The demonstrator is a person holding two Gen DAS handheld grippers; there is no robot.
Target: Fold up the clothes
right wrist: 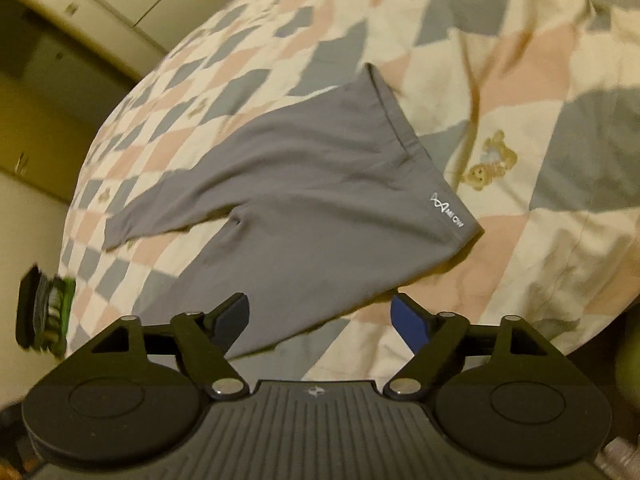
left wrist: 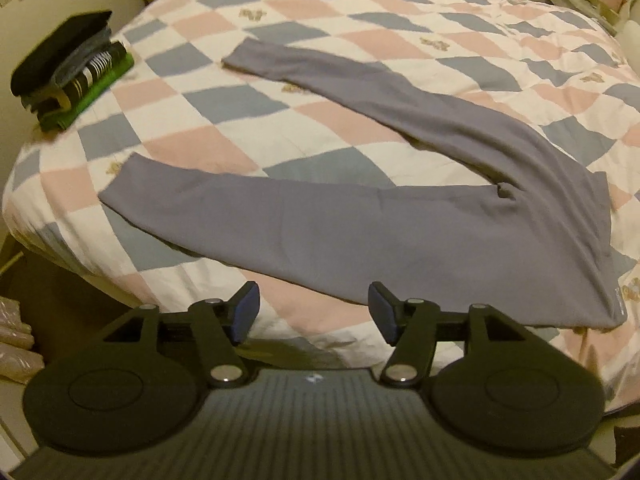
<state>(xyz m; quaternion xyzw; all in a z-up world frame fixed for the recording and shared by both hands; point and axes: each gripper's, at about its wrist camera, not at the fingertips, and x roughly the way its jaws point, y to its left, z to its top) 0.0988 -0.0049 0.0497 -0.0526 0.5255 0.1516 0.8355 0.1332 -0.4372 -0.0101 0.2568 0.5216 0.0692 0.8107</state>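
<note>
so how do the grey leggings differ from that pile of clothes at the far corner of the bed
The grey leggings lie spread flat in one layer with the legs splayed apart; the pile of clothes is folded and stacked several layers high. The leggings are one plain grey garment with a small white logo at the waistband; the pile mixes black, striped and green pieces. The leggings lie nearer the grippers, the pile far off at the edge. Both rest on the checked quilt.

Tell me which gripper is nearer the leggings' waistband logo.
Right. The right gripper hangs open just below the logo; the left gripper, also open, is over the near leg, logo off right.
</note>
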